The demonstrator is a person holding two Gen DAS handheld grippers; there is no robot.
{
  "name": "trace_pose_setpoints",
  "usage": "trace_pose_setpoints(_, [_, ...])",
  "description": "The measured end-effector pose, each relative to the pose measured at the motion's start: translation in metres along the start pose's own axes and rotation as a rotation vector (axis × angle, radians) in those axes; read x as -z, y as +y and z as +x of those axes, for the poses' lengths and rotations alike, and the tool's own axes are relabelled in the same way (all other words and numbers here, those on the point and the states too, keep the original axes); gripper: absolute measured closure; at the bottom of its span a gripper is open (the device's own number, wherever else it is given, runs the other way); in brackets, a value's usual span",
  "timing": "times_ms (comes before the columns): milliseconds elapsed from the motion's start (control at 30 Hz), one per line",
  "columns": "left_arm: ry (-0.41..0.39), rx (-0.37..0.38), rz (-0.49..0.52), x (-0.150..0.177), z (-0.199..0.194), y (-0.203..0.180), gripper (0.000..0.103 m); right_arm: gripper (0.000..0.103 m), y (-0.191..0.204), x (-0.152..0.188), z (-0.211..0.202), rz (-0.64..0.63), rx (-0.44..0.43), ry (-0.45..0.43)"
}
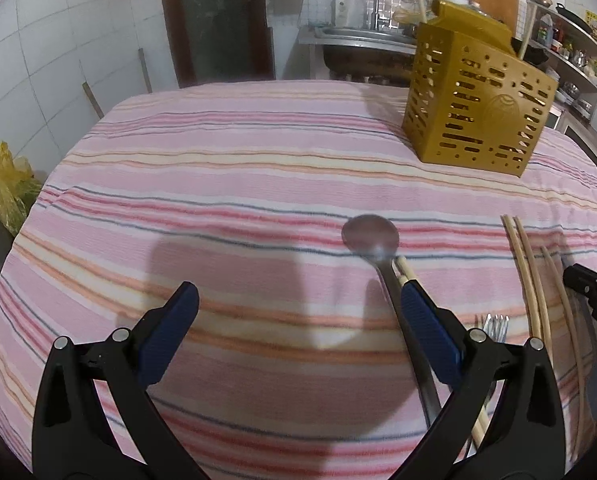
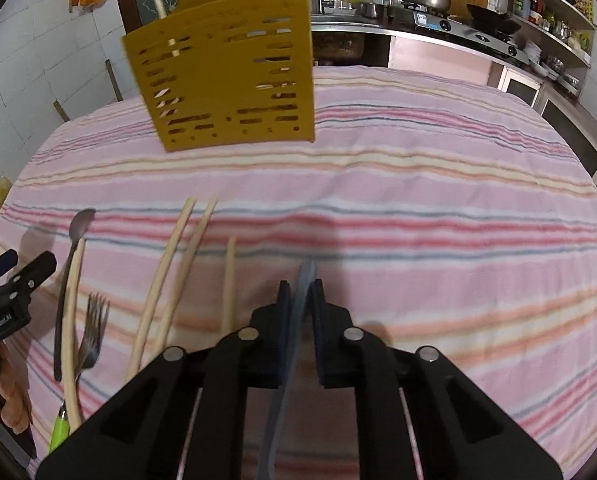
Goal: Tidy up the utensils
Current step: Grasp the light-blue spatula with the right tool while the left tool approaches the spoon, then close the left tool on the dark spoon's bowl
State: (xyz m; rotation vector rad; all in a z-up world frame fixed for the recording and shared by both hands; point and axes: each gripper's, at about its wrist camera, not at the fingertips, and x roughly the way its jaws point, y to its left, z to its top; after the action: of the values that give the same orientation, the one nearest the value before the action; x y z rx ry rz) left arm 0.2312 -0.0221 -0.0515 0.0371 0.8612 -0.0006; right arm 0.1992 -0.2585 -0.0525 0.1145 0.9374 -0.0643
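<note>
A yellow slotted utensil holder (image 1: 478,108) stands at the far side of the striped table; it also shows in the right wrist view (image 2: 226,72) with chopsticks standing in it. My left gripper (image 1: 298,300) is open above the cloth, its right finger beside a metal spoon (image 1: 372,236) and a chopstick (image 1: 404,270). My right gripper (image 2: 300,288) is shut on a thin grey utensil handle (image 2: 298,312) just above the table. Loose chopsticks (image 2: 174,264), a fork (image 2: 94,328) and the spoon (image 2: 80,222) lie left of it.
The striped cloth (image 1: 218,184) covers the table. A green-handled item (image 2: 58,432) lies at the near left. A sink (image 1: 358,40) and stove counter (image 2: 458,32) with a pot and shelves lie behind. A yellow bag (image 1: 8,188) sits left.
</note>
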Motion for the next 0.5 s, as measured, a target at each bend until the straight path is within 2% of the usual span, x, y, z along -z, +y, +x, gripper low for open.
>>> trace_pose_setpoints(167, [0.043, 0.039, 0.012, -0.018, 0.012, -0.01, 0.005, 0.092, 0.0, 0.0, 0.004, -0.006, 0.0, -0.024])
trace_pose_setpoints(333, [0.102, 0.023, 0.045, -0.032, 0.033, -0.027, 0.006, 0.092, -0.002, 0.0, 0.002, -0.025, -0.014, -0.022])
trace_pose_setpoints(500, [0.131, 0.035, 0.044, -0.036, 0.044, -0.034, 0.02, 0.093, -0.009, -0.002, 0.002, 0.003, -0.034, -0.014])
